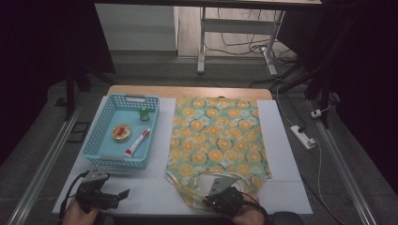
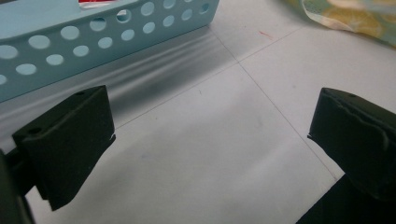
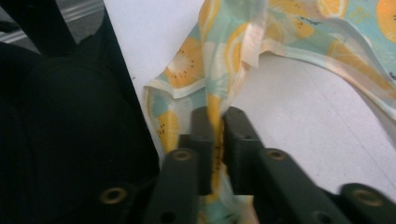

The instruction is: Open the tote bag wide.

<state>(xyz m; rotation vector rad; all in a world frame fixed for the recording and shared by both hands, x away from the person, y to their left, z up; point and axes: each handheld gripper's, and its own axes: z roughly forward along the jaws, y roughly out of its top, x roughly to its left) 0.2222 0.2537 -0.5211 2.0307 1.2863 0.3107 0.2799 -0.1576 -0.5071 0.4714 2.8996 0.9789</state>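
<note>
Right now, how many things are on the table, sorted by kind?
Patterned garment: 1
Blue basket: 1
Items in the basket: 3, a round tin, a tube and a small green-topped bottle
Total: 5

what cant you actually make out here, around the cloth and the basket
- Right gripper view: the orange-print cloth strap's clamped part is hidden by the jaws.
- High view: labels on the round tin and tube in the blue basket are too small.
- Left gripper view: the basket is cut off by the top edge.
</note>
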